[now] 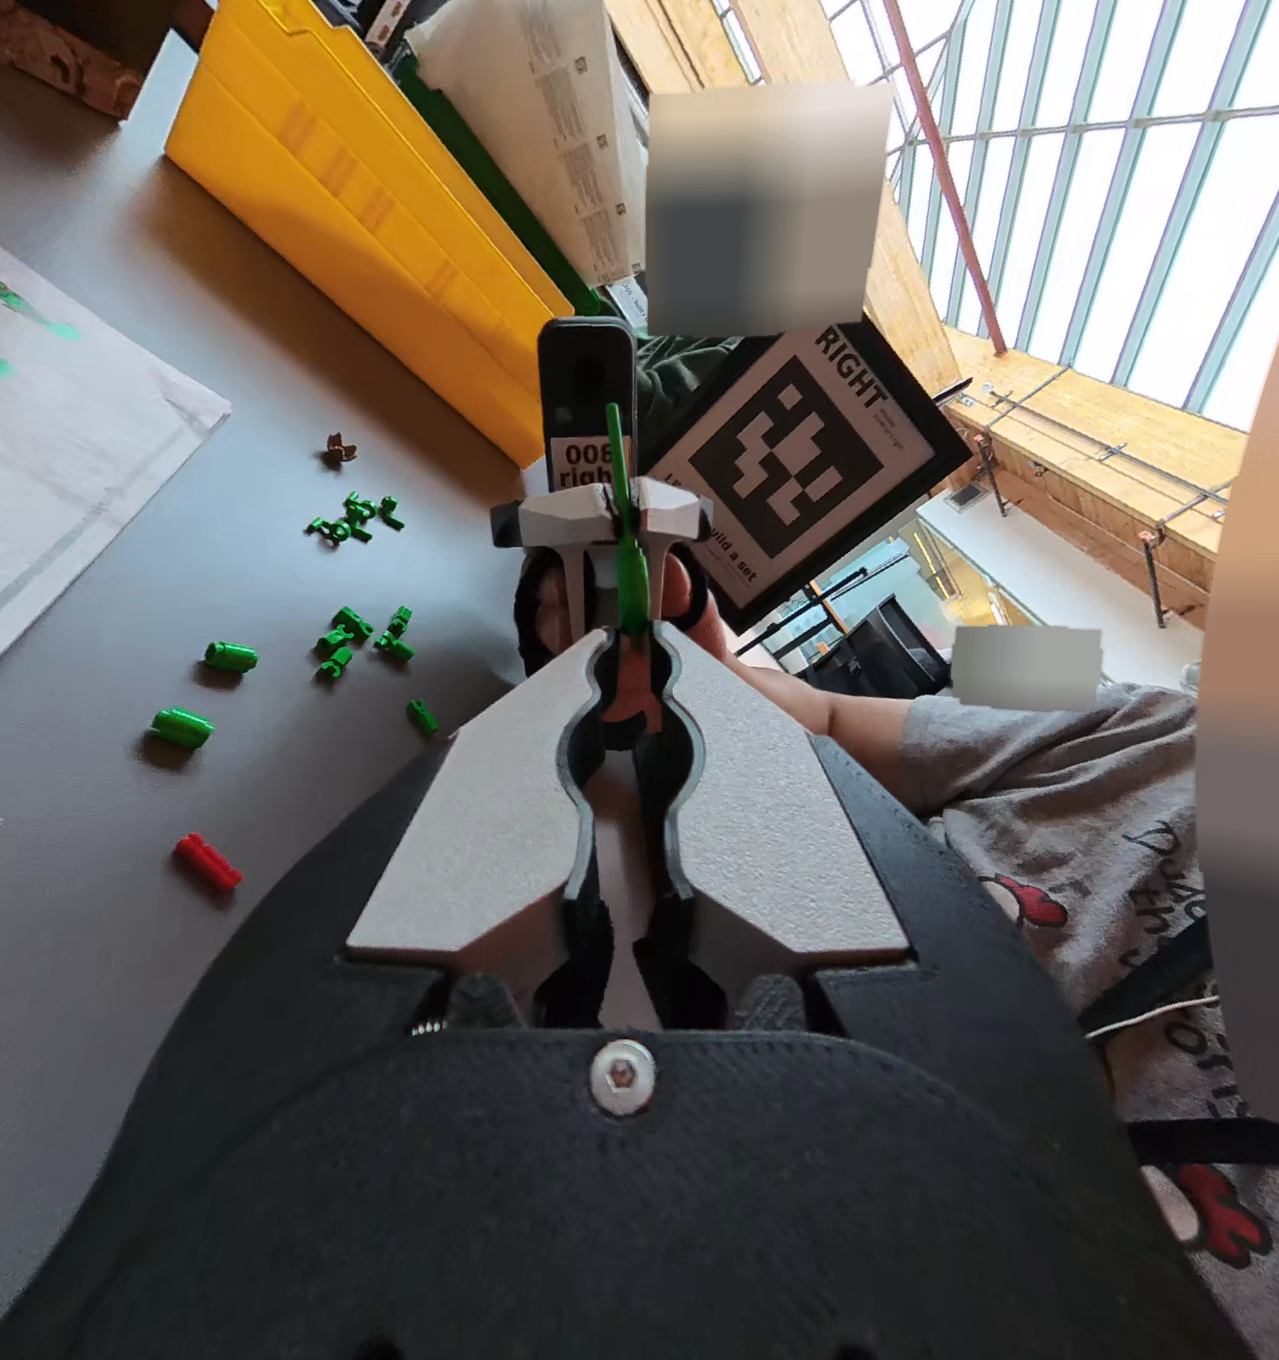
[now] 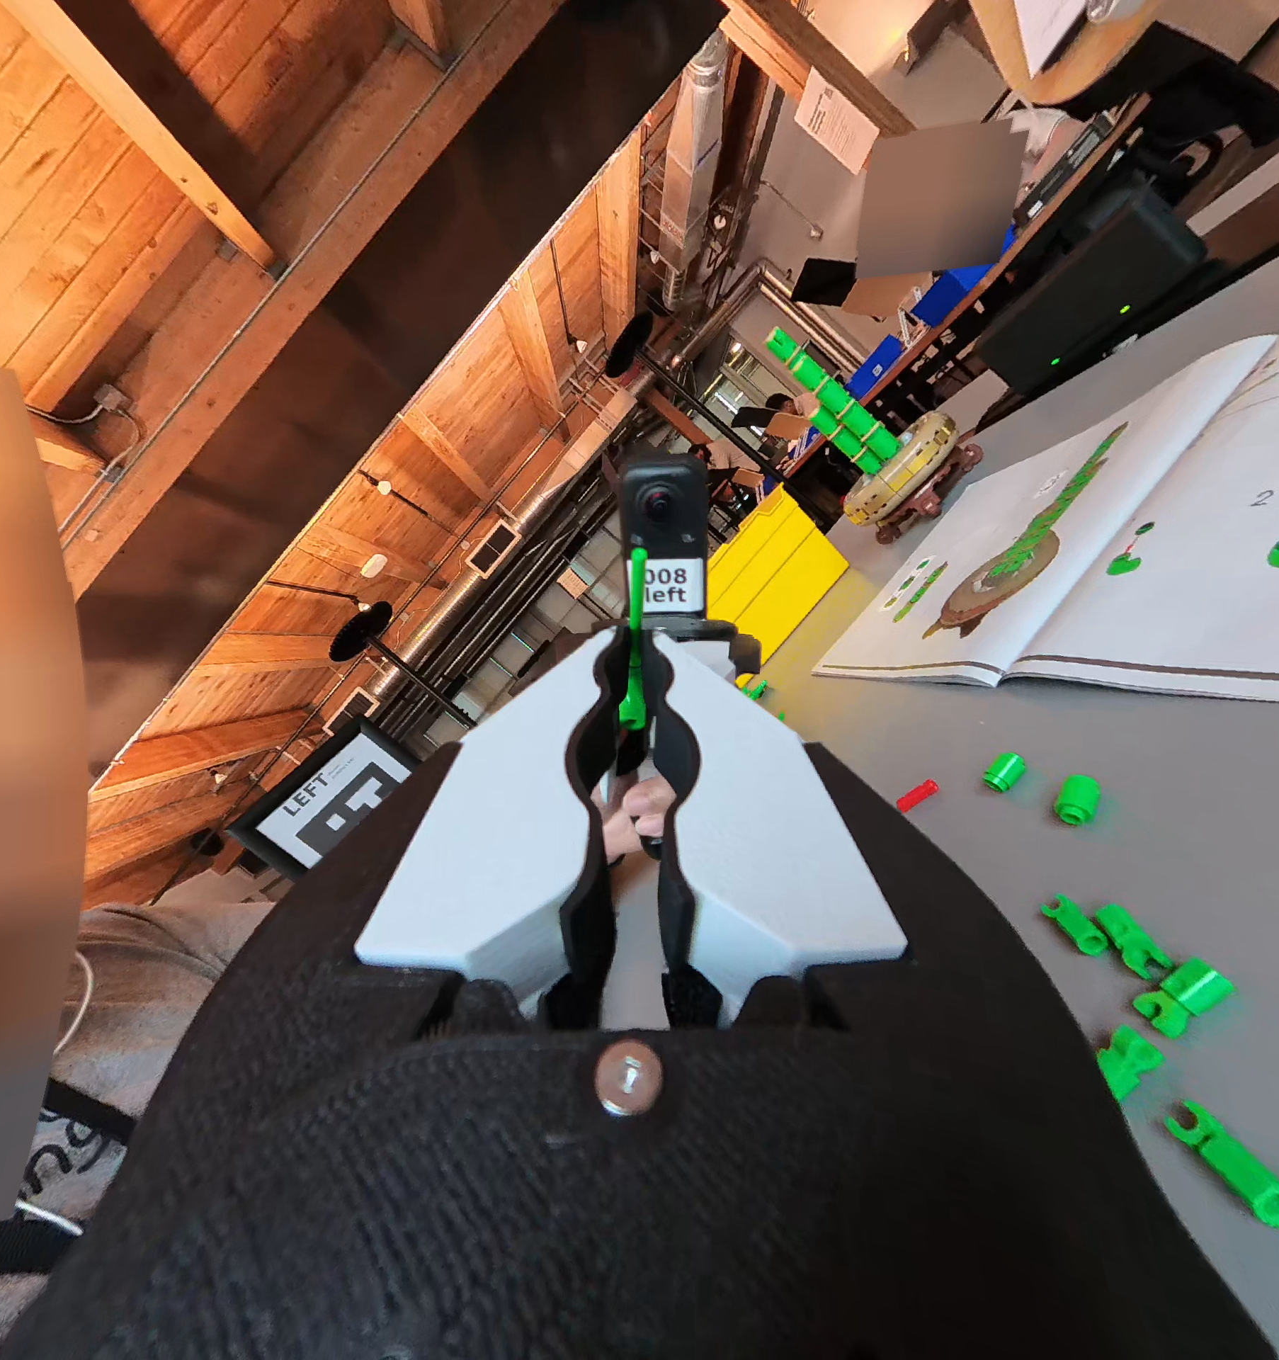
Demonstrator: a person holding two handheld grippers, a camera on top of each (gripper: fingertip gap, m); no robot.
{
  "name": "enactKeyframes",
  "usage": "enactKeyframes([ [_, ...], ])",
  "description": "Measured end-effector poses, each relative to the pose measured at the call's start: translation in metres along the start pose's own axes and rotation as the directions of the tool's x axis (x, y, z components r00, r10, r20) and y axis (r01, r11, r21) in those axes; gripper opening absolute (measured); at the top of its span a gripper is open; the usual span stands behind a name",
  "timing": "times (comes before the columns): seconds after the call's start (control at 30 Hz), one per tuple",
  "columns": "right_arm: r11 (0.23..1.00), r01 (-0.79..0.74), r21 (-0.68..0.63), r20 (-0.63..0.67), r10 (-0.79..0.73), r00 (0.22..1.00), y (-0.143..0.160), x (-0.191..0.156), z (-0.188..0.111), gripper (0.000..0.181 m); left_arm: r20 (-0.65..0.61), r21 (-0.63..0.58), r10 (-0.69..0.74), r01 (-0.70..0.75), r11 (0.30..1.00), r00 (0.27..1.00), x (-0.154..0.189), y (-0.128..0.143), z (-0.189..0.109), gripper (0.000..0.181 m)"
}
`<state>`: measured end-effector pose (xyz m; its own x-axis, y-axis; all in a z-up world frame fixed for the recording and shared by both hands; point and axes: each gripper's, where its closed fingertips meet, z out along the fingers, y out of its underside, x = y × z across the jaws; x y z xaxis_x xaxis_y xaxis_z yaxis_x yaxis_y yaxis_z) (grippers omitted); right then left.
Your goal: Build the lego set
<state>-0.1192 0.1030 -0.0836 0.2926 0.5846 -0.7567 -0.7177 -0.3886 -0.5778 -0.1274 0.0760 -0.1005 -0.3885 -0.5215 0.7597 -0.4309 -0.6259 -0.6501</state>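
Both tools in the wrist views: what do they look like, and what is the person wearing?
Each tool, left and right, has two pale grey wedge-shaped fingers with wavy black inner pads, on a black textured body with one silver screw. Each carries a small black camera, a white sticker and a black-and-white square marker card. The person wears a grey printed T-shirt.

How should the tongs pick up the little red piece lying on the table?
The red piece is a short ribbed rod lying flat on the gray table, apart from the green pieces. Best come from above and pinch its middle across the narrow width; gripped by its ends, it would probably tip or slip.
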Motion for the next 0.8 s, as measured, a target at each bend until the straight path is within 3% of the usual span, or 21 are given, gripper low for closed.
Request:
enactKeyframes([
  [0.1,0.996,0.025,0.085,-0.005,-0.025,1.000,-0.022,-0.003,-0.011,0.000,0.021,-0.026,0.034,-0.033,0.999,0.999,-0.001,0.001,-0.002,0.023],
  [0.23,0.968,0.073,0.239,-0.068,-0.058,0.996,-0.056,0.000,-0.038,0.000,0.151,-0.027,0.191,-0.189,0.982,0.970,-0.005,-0.011,-0.018,0.021],
  [0.43,0.964,0.037,0.263,-0.054,-0.023,0.998,-0.060,0.002,-0.042,0.000,0.354,0.113,0.393,-0.456,0.883,0.849,0.008,-0.053,-0.064,0.022],
  [0.63,0.966,0.038,0.255,-0.050,-0.026,0.998,-0.058,0.001,-0.041,0.000,0.402,0.219,0.397,-0.508,0.833,0.825,0.018,-0.073,-0.092,0.022],
  [0.8,0.971,0.021,0.238,-0.027,-0.015,1.000,-0.055,-0.001,-0.037,0.000,0.401,0.236,0.387,-0.502,0.832,0.830,0.018,-0.075,-0.096,0.022],
])
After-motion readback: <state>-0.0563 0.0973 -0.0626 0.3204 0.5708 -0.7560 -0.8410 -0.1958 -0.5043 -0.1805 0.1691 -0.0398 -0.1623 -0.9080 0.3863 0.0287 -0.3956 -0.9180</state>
